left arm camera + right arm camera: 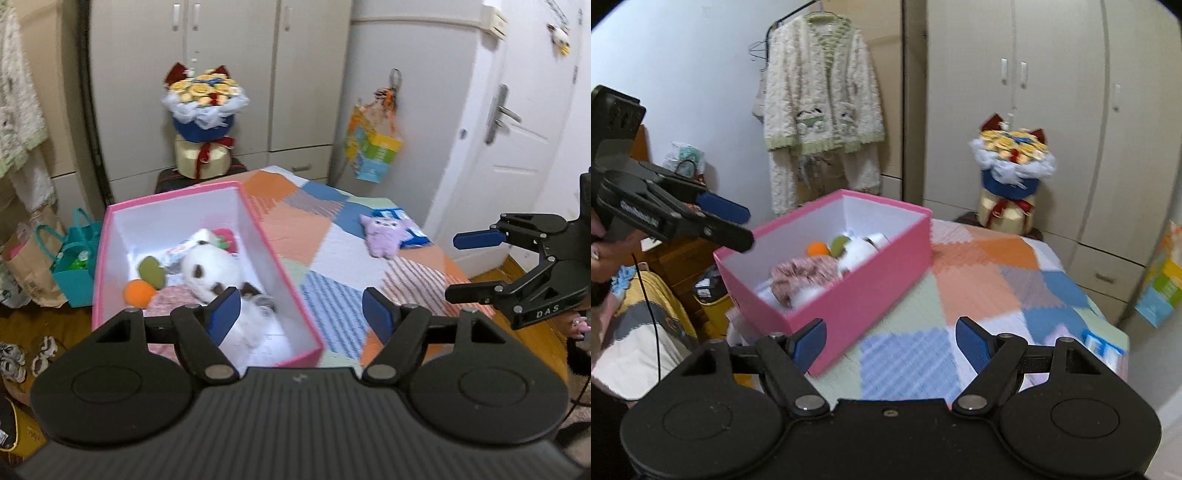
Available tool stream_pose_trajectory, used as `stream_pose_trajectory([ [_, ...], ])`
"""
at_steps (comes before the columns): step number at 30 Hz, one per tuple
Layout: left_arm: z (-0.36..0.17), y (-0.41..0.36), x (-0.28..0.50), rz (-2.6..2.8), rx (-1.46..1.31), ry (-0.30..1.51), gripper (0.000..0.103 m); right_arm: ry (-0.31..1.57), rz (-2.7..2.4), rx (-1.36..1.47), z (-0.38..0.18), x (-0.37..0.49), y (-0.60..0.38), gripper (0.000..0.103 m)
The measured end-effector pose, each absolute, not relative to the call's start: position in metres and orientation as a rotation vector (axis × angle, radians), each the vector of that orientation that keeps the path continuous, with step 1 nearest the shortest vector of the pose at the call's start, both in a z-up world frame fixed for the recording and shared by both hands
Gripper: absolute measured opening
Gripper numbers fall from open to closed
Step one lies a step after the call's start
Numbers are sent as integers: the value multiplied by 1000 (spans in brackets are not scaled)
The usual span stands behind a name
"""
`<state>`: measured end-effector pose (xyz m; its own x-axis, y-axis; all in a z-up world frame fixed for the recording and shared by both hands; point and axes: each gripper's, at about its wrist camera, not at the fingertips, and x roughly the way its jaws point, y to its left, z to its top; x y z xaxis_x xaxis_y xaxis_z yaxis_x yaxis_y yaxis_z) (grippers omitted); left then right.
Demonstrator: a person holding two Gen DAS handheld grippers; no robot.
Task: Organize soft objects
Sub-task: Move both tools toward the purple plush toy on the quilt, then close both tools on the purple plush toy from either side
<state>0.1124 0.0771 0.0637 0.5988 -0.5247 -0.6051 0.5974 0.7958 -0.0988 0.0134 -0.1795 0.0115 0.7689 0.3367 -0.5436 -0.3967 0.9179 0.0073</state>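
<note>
A pink box (280,273) (871,280) stands on the patchwork table. It holds a white-and-brown plush (210,269), an orange ball (138,292) (818,250), a green toy (152,272), a red toy (226,238) and a pink fabric piece (805,275). A purple plush (384,234) lies on the table at the right, on a blue-and-white packet (415,230). My left gripper (303,314) is open and empty above the box's near end; it also shows in the right wrist view (738,225). My right gripper (892,341) is open and empty; it shows in the left wrist view (458,266).
A flower bouquet (205,122) (1012,173) stands on a stool behind the table. Wardrobes and a door (517,129) are behind. Bags (70,266) and shoes (22,356) sit on the floor left. A fleece jacket (820,96) hangs on the wall.
</note>
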Motion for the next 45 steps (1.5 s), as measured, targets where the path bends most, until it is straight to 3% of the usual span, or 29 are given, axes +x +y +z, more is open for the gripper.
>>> stream_pose_trajectory([
  [11,35,-6,112,-816,143,757,72,603,292,-105,-22,-6,-234,81],
  [25,-7,-108,156,-850,132,819,72,623,220,-69,-89,48,-272,81],
  [35,-48,-157,220,-704,-11,795,70,644,136,-126,-115,107,-283,82],
  [45,-88,-185,285,-613,-241,947,65,676,142,-97,-123,143,-280,82],
])
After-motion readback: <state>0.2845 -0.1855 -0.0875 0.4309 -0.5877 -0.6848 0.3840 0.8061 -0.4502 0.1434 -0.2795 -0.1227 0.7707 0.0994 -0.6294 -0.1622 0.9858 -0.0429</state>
